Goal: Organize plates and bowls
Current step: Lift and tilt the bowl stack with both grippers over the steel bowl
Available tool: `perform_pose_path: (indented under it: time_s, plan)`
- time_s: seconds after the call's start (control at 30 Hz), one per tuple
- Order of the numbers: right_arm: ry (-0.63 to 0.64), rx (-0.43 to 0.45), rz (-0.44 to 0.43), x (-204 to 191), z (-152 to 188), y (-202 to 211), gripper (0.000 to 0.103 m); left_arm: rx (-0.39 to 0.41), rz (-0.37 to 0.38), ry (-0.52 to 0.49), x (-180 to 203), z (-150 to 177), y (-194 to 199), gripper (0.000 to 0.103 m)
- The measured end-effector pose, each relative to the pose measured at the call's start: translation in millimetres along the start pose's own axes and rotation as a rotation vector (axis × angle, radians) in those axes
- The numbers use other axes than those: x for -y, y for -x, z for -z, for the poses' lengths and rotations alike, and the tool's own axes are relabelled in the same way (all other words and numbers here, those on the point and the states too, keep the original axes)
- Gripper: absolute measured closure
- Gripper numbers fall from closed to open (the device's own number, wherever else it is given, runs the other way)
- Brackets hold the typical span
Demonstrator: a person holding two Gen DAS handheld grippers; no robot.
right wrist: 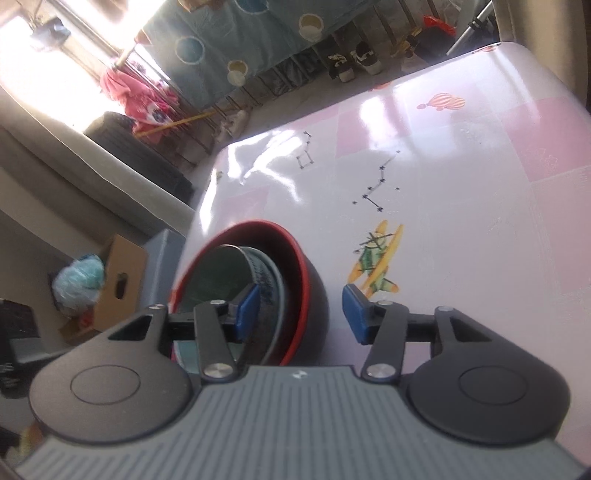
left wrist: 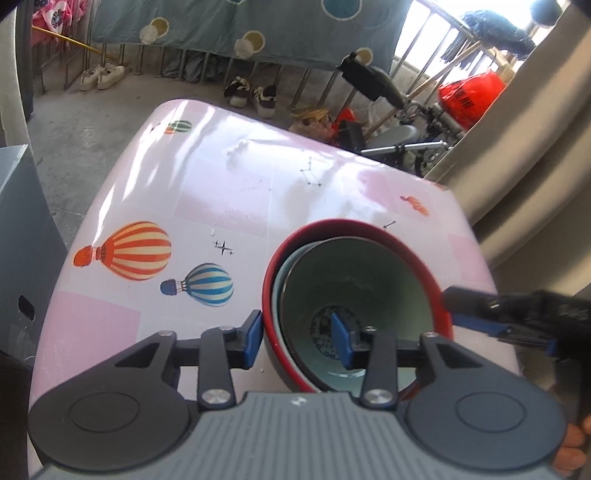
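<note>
A stack of nested bowls stands on the pink table (left wrist: pixel 221 184): a red-rimmed dark bowl (left wrist: pixel 354 226) on the outside, and a pale green bowl (left wrist: pixel 354 273) with a blue pattern on its floor inside. My left gripper (left wrist: pixel 297 338) is open, its jaws either side of the stack's near rim, one finger outside and one inside. In the right wrist view, my right gripper (right wrist: pixel 301 314) is open astride the rim of the red-rimmed bowl (right wrist: pixel 306 273), with the patterned bowl (right wrist: pixel 266 277) inside it. The right gripper also shows in the left wrist view (left wrist: pixel 498 319).
The table (right wrist: pixel 461 184) has balloon and plane prints. Beyond it are shoes (left wrist: pixel 251 96), a hanging blue sheet (left wrist: pixel 258 29), a railing, a bicycle (left wrist: pixel 406 140) and a red bag (left wrist: pixel 469 96). A cardboard box (right wrist: pixel 118 280) and a grey bin (left wrist: pixel 22 240) stand beside the table.
</note>
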State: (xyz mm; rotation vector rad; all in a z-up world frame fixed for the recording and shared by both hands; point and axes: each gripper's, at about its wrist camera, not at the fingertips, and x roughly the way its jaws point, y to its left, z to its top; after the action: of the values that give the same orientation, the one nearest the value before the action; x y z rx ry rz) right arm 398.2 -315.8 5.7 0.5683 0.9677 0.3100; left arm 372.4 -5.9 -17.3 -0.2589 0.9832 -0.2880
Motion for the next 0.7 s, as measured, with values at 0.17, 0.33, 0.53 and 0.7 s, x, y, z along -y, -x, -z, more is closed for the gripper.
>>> perform_pose_path:
  time_s: [0.17, 0.33, 0.53, 0.7]
  plan:
    - [0.018, -0.025, -0.028, -9, 1, -1, 0.036, -0.007, -0.028, -0.002, 0, 2, -6, 0.070]
    - [0.092, -0.074, 0.027, -24, 4, -15, 0.036, -0.021, -0.052, -0.001, 0, 2, -11, 0.076]
    - [0.125, -0.115, 0.112, -29, 6, -40, 0.049, -0.044, -0.049, 0.017, -5, 4, -20, 0.076]
    - [0.112, -0.131, 0.119, -25, 7, -50, 0.051, -0.056, -0.045, 0.035, -6, 6, -29, 0.076]
